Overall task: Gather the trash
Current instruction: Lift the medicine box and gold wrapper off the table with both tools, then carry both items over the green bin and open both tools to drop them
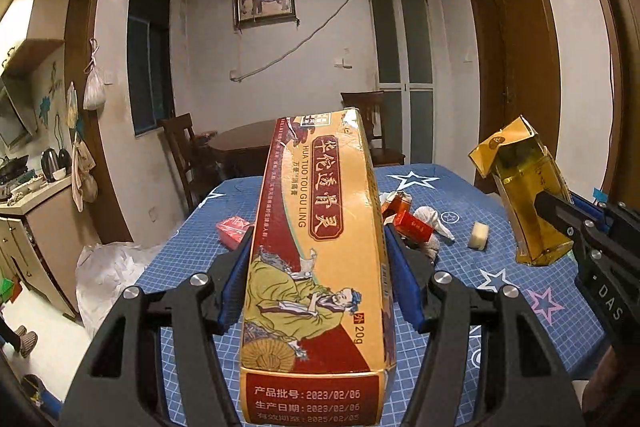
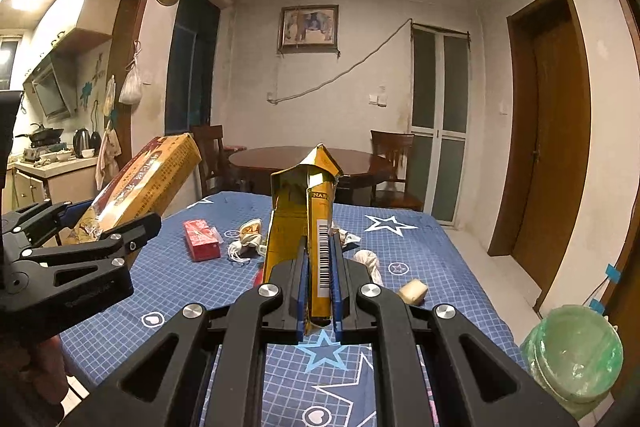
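**Two boxes up off the counter, one in each gripper**

Left gripper [image 1: 318,267] clenched on the long yellow-and-red medicine box [image 1: 320,259] — blue fingers [image 1: 404,279] pressed to both long sides, box tilted up and away, clear of the blue star-patterned counter [image 1: 520,291]. Same box visible at the left edge of the right wrist view [image 2: 144,187], slanting upward above the counter edge.

Right gripper [image 2: 318,291] clamped on the crumpled gold box [image 2: 308,227], barcode side facing the camera, torn flap pointing up; box held upright above the counter [image 2: 420,239]. In the left wrist view, seen at the right [image 1: 528,195], gripped low on its side.

Left lying on the counter: red packet [image 2: 202,239], crumpled white paper [image 2: 370,261], pale foam block [image 2: 414,291], small orange carton [image 1: 396,205]. Green-lined bin [image 2: 576,351] just beside the counter's right near corner.
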The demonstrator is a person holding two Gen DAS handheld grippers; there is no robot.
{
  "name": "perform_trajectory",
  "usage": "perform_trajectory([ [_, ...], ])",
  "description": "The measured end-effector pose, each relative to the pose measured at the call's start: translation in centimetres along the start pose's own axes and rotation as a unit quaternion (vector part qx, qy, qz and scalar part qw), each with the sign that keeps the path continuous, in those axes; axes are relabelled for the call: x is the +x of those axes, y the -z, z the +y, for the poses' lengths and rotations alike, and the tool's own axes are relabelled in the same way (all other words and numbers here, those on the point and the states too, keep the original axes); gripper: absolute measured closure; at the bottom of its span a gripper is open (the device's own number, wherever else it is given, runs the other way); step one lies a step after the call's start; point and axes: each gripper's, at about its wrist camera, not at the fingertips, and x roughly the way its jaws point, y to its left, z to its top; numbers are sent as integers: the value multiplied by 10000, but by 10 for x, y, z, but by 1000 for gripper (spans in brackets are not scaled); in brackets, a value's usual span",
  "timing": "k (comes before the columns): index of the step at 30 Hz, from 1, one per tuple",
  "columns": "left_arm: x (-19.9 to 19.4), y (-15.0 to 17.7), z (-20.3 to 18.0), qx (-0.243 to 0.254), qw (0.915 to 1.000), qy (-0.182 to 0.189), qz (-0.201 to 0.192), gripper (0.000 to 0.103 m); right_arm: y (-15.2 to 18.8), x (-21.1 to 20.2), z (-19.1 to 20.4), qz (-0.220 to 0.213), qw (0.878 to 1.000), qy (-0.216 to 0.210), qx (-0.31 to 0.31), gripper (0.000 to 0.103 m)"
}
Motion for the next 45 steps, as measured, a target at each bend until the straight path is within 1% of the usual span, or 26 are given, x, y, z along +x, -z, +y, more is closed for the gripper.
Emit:
perform_trajectory([
  [3,1,-1,2,12,10000,76,20,44,-2,-1,-4,-12,10000,8,24,93],
  [6,6,-6,-4,31,9997,256,48,44,-6,-4,-16,-28,9999,122,53,93],
  [12,20,-19,-42,168,9970,759,50,44,-15,-7,-73,97,9981,566,207,93],
  [17,32,-30,-87,343,9908,1308,75,44,-21,-12,-134,241,9937,1048,327,93],
  [19,37,-36,-107,427,9869,1551,100,44,-24,-17,-159,276,9911,1250,358,93],
  [22,43,-44,-141,556,9777,2017,160,44,-28,-22,-200,386,9868,1509,437,93],
  [24,47,-48,-163,621,9713,2284,238,44,-29,-25,-232,541,9827,1689,539,93],
  [27,56,-51,-202,773,9576,2741,437,44,-26,-27,-277,785,9769,1846,732,93],
  [28,61,-52,-220,851,9518,2898,529,44,-23,-26,-298,917,9736,1911,843,93],
  [29,64,-51,-230,897,9481,2992,592,44,-21,-26,-313,1019,9712,1951,913,93],
  [31,73,-49,-257,1021,9377,3231,772,44,-13,-23,-348,1242,9656,1993,1114,93],
  [32,77,-47,-268,1069,9336,3314,846,44,-7,-24,-367,1344,9620,2050,1201,93],
  [35,93,-40,-305,1256,9167,3620,1136,44,11,-19,-413,1655,9518,2186,1371,93],
  [36,98,-37,-317,1299,9118,3697,1227,44,20,-18,-426,1756,9486,2228,1405,93],
  [37,104,-33,-331,1359,9043,3812,1357,44,29,-16,-440,1889,9444,2249,1475,93],
  [40,117,-20,-361,1442,8903,3985,1669,44,60,-7,-479,2196,9324,2296,1725,93],
  [43,136,-5,-389,1556,8789,4054,1973,44,90,3,-505,2449,9212,2307,1952,93],
  [45,143,4,-402,1638,8729,4092,2094,44,111,7,-510,2596,9151,2287,2072,93],
])
